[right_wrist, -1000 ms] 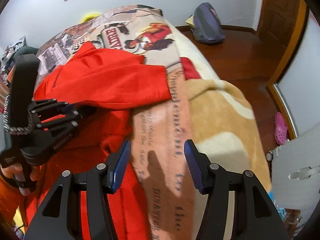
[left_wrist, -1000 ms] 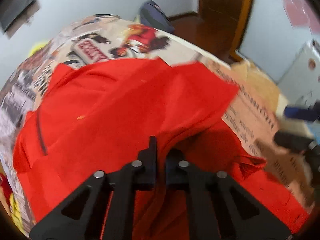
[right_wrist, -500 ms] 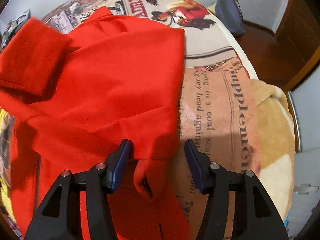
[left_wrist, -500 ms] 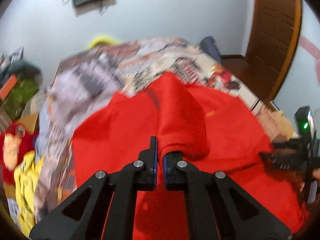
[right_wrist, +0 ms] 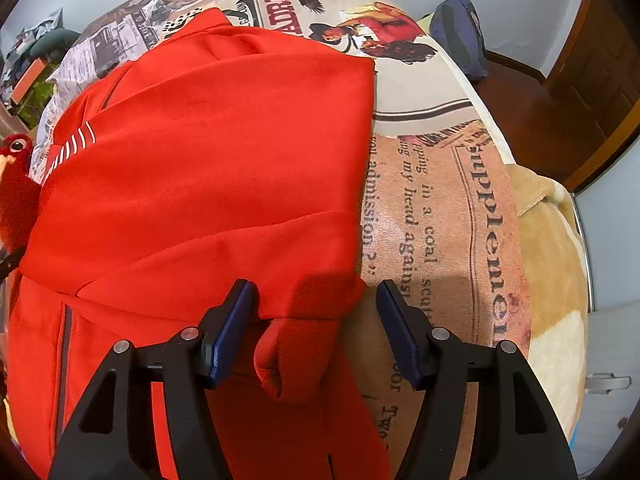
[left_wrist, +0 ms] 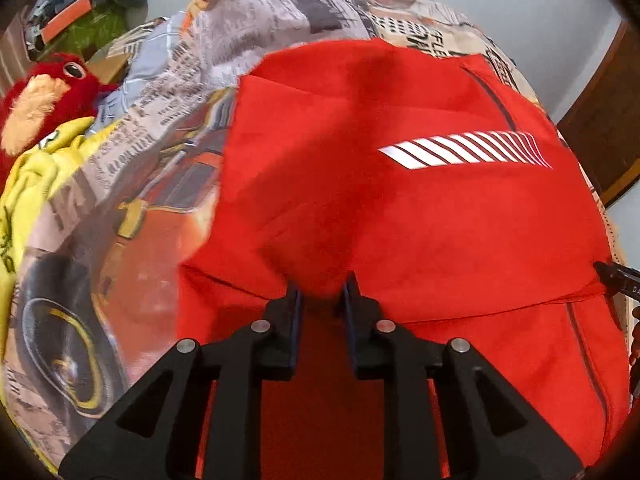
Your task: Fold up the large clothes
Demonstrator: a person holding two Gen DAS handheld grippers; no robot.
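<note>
A large red jacket (left_wrist: pixel 400 208) with a white striped mark (left_wrist: pixel 468 150) lies folded over on a printed bedspread (left_wrist: pixel 160 140). My left gripper (left_wrist: pixel 322 292) hovers at the jacket's near left part. Its jaws are opening, with a bunched ridge of red cloth still between the tips and the pads no longer pinching it. In the right wrist view the jacket (right_wrist: pixel 208 168) fills the left half. My right gripper (right_wrist: pixel 316 300) is open and still widening above the folded layer's right corner and a rolled red cuff (right_wrist: pixel 292 360), touching neither.
A red plush toy (left_wrist: pixel 40 96) and a yellow garment (left_wrist: pixel 24 184) lie left of the jacket. Bare bedspread (right_wrist: pixel 440 208) and a tan blanket (right_wrist: pixel 552 240) lie to its right. A dark backpack (right_wrist: pixel 460 32) sits on the wooden floor by a door (right_wrist: pixel 600 64).
My left gripper swept leftward across the bed, dragging a red fold over the jacket, and then its jaws parted. The right gripper sank toward the jacket's right edge and opened a little wider.
</note>
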